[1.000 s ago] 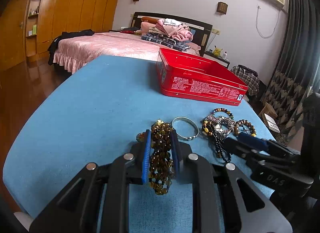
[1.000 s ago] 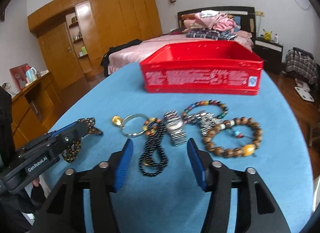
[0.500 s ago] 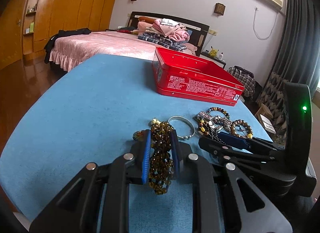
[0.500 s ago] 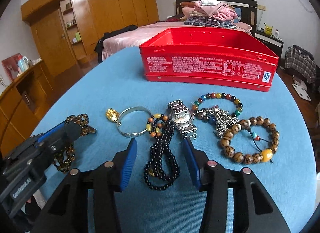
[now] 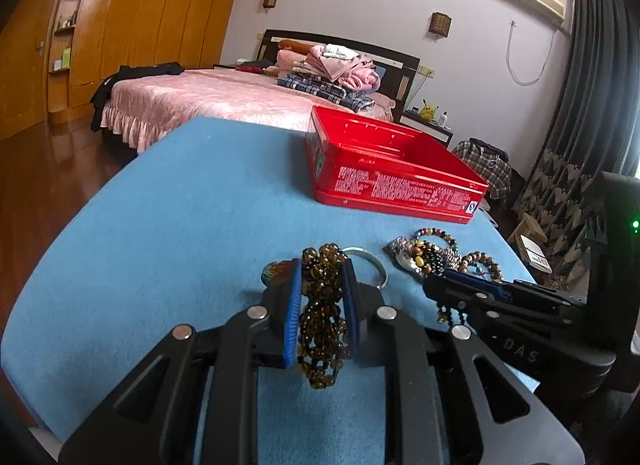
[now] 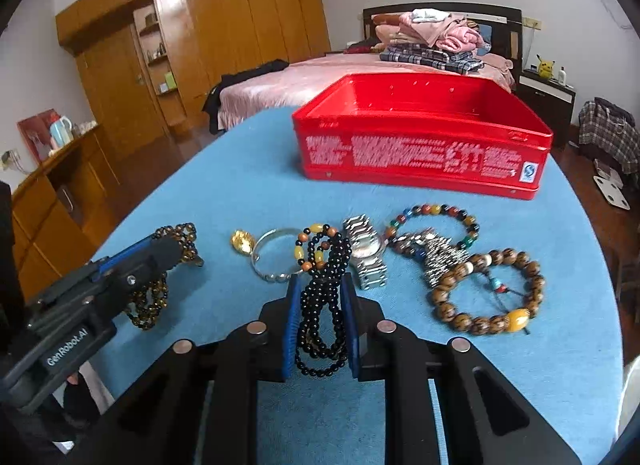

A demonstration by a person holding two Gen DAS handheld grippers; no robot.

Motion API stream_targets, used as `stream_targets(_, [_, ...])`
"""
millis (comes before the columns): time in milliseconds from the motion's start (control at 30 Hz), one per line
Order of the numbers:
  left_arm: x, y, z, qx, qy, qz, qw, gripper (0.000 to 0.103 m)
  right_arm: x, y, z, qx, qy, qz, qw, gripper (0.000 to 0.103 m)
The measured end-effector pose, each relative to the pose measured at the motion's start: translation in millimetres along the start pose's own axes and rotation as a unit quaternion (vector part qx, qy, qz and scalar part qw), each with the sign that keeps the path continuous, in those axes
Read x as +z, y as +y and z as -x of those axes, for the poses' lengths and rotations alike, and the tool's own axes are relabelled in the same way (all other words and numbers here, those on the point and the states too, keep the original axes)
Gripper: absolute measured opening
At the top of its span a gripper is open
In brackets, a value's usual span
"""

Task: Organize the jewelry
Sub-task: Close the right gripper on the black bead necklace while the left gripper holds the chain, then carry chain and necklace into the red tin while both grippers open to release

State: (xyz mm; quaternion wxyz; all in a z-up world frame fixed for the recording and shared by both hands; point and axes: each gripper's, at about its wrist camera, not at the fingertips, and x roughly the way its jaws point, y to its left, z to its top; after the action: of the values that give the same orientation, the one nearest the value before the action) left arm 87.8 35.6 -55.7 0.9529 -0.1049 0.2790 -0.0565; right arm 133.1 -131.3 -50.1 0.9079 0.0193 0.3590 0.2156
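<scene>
My left gripper (image 5: 320, 281) is shut on a brown bead necklace (image 5: 322, 325) that hangs between its blue pads just above the blue tablecloth (image 5: 180, 205). My right gripper (image 6: 320, 297) is shut on a black bead necklace (image 6: 320, 305) lying on the cloth. An open red tin box (image 6: 424, 141) stands at the far side. Beside the black necklace lie a silver bangle (image 6: 272, 257), a gold pendant (image 6: 242, 241), a silver watch (image 6: 366, 253), a multicoloured bead bracelet (image 6: 436, 217), a silver charm piece (image 6: 440, 261) and a large wooden bead bracelet (image 6: 488, 289).
The table edge curves off left and right over a wooden floor. A bed (image 5: 224, 101) with folded clothes stands behind the table. The left gripper's body (image 6: 80, 297) shows at the lower left of the right wrist view.
My right gripper moved forward and closed on the black bead necklace; one second ago it was open behind it. My left gripper kept its hold on the brown necklace.
</scene>
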Motion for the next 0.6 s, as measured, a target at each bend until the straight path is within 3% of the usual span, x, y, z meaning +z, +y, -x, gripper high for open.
stream_targets(600, [42,-32,-15,-0.009,-0.019,-0.026,0.9994,0.018,35,-32,26,-0.034,-0.043,-0.023,0.998,0.02])
